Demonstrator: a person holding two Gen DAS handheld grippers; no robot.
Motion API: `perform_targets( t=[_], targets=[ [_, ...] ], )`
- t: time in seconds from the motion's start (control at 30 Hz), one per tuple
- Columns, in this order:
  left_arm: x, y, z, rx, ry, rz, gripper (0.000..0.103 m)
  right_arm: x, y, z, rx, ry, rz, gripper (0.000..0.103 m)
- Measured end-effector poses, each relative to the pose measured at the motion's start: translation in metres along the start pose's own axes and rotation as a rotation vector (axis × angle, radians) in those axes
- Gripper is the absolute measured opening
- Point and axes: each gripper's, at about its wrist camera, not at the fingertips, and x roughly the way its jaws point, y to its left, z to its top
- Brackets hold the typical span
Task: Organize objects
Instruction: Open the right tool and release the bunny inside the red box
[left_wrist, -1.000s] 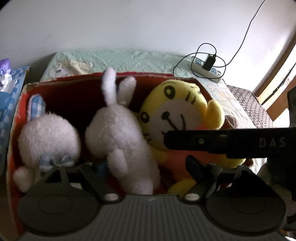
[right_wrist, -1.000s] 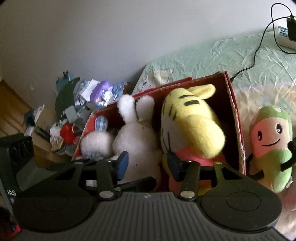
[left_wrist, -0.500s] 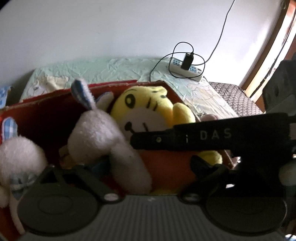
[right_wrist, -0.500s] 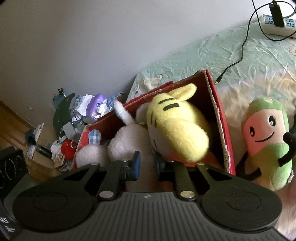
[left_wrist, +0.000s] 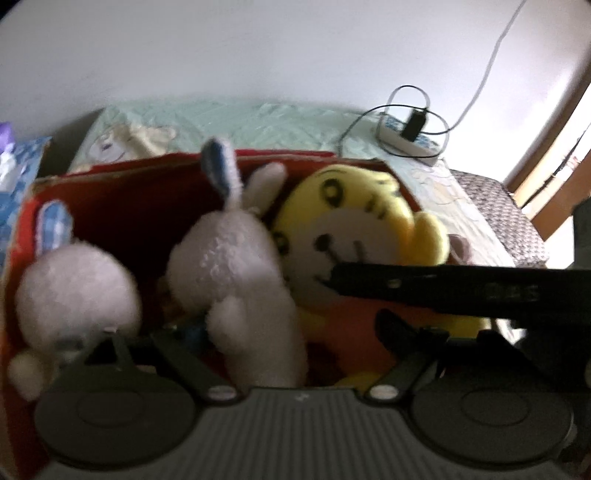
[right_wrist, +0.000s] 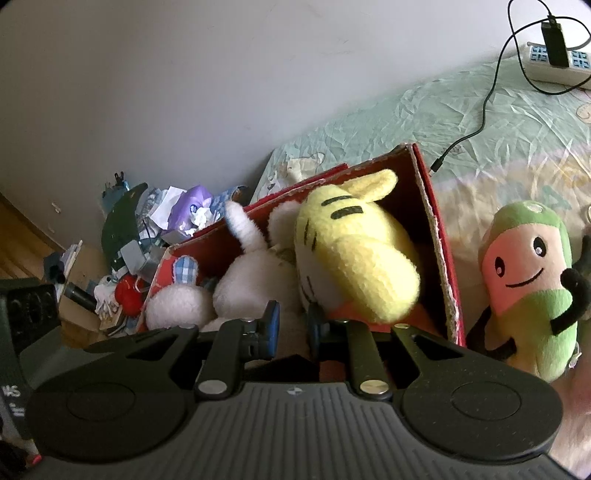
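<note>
While the left claw (left_wrist: 291, 332) stands spread around the white rabbit (left_wrist: 236, 280), the right claw (right_wrist: 291, 326) (nearly closed) holds nothing beside the red box (right_wrist: 439, 236).

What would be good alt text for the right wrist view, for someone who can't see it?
A red cardboard box on a pale green bedsheet holds a yellow tiger plush and two white bunny plushes; a pink-and-green plush lies outside, right of it. The right hand-held gripper, nearly closed, points at the box.
</note>
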Motion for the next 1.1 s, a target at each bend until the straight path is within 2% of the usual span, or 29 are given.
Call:
perform_targets(
  t=[0.13,0.27,0.5,0.8,1.1],
  targets=[
    [0.001,0.001,-0.001,-0.023,0.012,0.013,0.087,-0.005,-0.001,-0.002,0.019,-0.016,0.002,0.017],
    [0.008,-0.013,0.0,0.039,0.031,0.105,0.087,-0.012,-0.003,-0.004,0.03,-0.039,0.011,0.017],
    [0.012,-0.019,0.001,0.073,0.06,0.183,0.088,-0.019,-0.003,-0.008,0.027,-0.072,0.012,0.017],
    [0.014,-0.024,0.0,0.088,0.078,0.22,0.091,-0.022,0.0,-0.012,-0.011,-0.085,-0.002,0.017],
    [0.009,-0.026,-0.004,0.081,0.081,0.237,0.091,-0.026,-0.004,-0.012,0.003,-0.088,0.016,0.017]
  ],
)
